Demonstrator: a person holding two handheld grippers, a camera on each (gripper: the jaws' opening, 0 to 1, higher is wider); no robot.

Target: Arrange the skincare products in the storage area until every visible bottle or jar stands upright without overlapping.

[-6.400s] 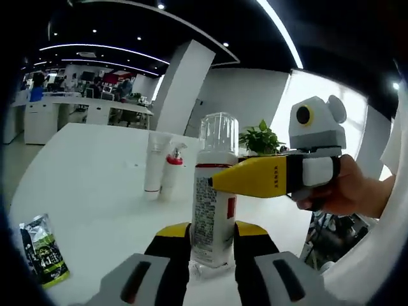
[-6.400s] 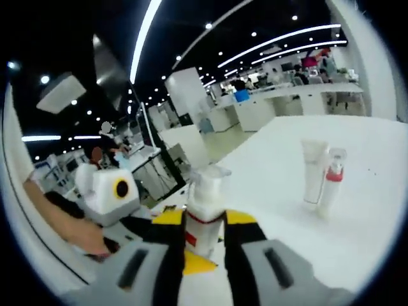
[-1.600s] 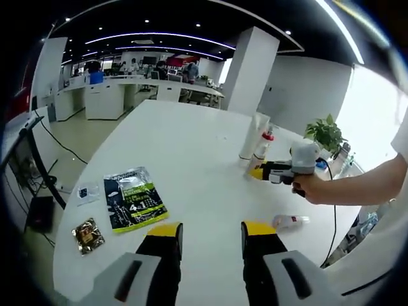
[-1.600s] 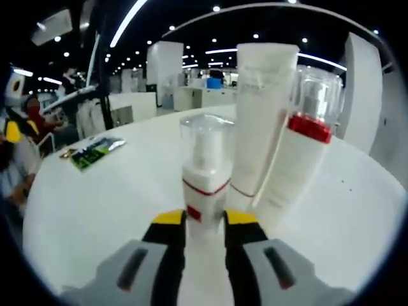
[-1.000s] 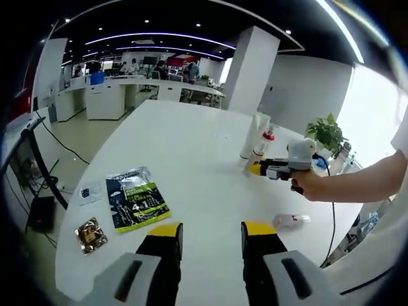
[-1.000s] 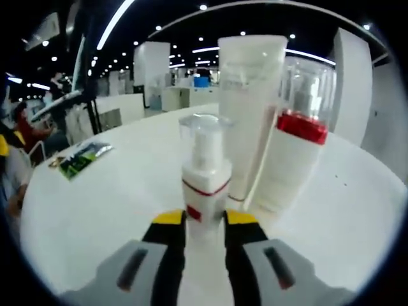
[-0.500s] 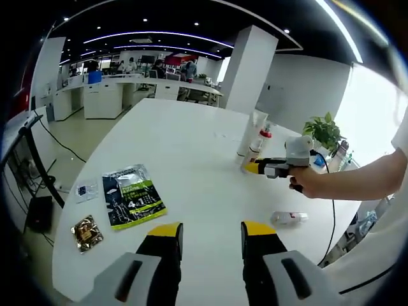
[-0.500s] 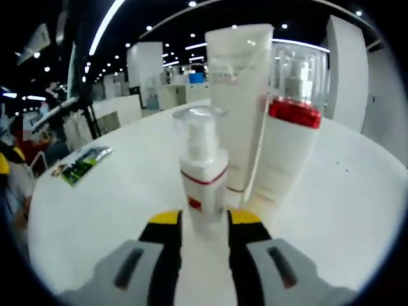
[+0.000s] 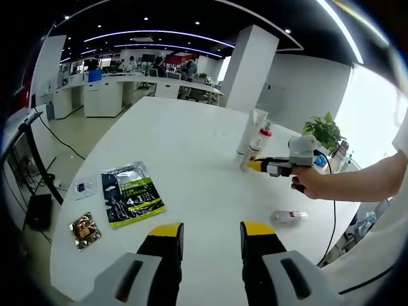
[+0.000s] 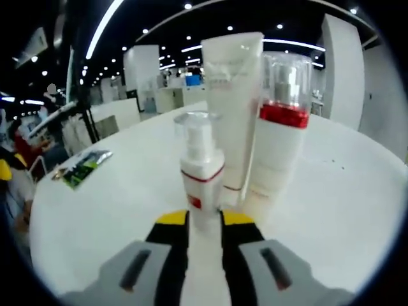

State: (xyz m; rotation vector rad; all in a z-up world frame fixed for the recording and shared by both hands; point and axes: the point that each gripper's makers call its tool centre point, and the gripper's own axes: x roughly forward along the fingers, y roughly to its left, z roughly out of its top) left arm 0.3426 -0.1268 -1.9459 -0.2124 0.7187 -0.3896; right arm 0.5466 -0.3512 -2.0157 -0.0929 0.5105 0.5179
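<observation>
My right claw (image 10: 204, 220) has its yellow tips close together with a narrow gap, sitting just short of the small pump bottle (image 10: 201, 172). I can't make out any contact with its base, so I read the claw as narrowly apart and holding nothing. That small pump bottle stands upright on the white bench (image 10: 115, 210), with a clear cap and a red band. Just behind it stands the tall white tube (image 10: 231, 102), upright, and beside the tube the red-collared bottle (image 10: 279, 127), also upright with a clear cap. The three stand close together; I can't tell whether they touch. Further off on the bench lies a green sachet (image 10: 81, 167).

My left claw (image 9: 207, 237) hovers above the near part of the bench (image 9: 191, 159), tips set wide apart with only bench surface between them. Ahead of it lies the green sachet (image 9: 131, 194) flat, with a small brown packet (image 9: 83, 229) and a small pale card (image 9: 85, 189) near it. Across the bench I see the right claw (image 9: 255, 165) in a person's hand (image 9: 306, 185), its tip at the cluster of bottles (image 9: 253, 137). One more clear bottle (image 9: 288, 217) lies on its side, well apart from that cluster, near the bench edge.
</observation>
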